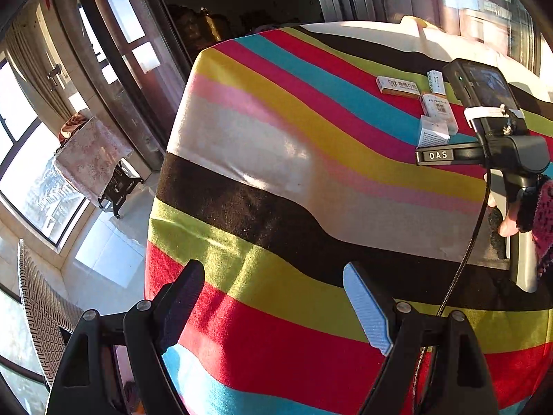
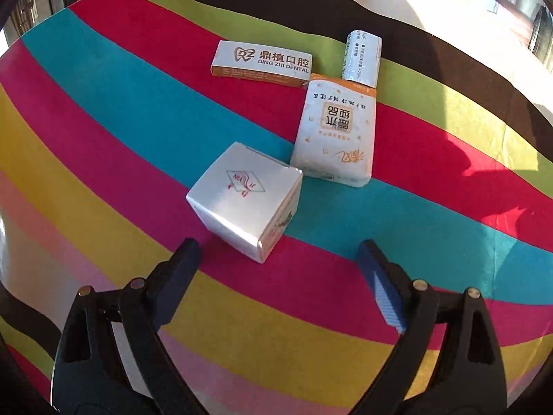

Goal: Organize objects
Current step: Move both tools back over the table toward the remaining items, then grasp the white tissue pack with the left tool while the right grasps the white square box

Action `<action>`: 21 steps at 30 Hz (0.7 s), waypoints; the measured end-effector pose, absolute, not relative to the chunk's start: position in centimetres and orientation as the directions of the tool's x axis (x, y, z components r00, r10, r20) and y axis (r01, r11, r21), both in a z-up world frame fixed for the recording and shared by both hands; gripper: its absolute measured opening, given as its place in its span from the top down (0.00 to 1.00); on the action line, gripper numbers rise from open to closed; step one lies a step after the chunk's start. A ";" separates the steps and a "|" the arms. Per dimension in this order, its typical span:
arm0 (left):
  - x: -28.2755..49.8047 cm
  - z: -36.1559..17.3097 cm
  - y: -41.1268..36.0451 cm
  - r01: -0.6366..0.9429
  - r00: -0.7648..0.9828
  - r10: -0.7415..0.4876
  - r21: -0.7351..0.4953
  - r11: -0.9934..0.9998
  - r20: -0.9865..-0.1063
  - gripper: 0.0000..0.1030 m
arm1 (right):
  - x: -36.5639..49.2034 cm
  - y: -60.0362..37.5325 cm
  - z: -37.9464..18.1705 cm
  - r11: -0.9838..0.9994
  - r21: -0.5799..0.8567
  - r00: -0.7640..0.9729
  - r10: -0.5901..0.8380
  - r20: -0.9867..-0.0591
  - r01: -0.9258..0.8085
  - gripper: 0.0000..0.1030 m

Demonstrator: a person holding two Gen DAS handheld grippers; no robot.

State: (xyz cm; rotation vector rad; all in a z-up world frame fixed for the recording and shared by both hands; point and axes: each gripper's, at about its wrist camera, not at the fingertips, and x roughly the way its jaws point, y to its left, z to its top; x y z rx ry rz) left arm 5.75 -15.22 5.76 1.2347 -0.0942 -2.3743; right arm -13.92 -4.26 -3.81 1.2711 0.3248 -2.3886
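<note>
On the striped worktop (image 2: pixel 103 110), four items are clustered near each other: a white cube box (image 2: pixel 242 200), a tissue pack (image 2: pixel 335 135), a dental box (image 2: pixel 262 64), a wipes pack (image 2: pixel 361 58); the right claw (image 2: pixel 276 276) is spread wide just short of the cube, probably lined up for a grab; the left claw (image 1: pixel 276 307) is open, nothing held, parked well apart.

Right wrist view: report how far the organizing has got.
Done: nothing looks sorted; the dental box, wipes pack, tissue pack and white carton lie loosely grouped on the striped cloth. In hand: nothing; the right gripper stands open just short of the carton, the left gripper open over bare cloth. Left: all four items.
</note>
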 end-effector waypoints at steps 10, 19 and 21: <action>3.1 5.1 -14.4 0.341 -0.482 -0.408 0.263 -0.903 -0.776 0.19 | -10.8 0.0 -2.9 -0.860 0.048 -0.477 -0.328 -0.815 0.509 0.98; -0.2 4.1 -11.9 0.297 -0.485 -0.378 0.258 -0.920 -0.789 0.19 | -9.5 4.5 -2.6 -0.866 0.109 -0.452 -0.358 -0.817 0.489 0.96; -0.7 3.9 -11.9 0.318 -0.489 -0.360 0.222 -0.922 -0.794 0.19 | -11.1 4.4 -2.7 -0.873 0.135 -0.443 -0.365 -0.819 0.469 0.84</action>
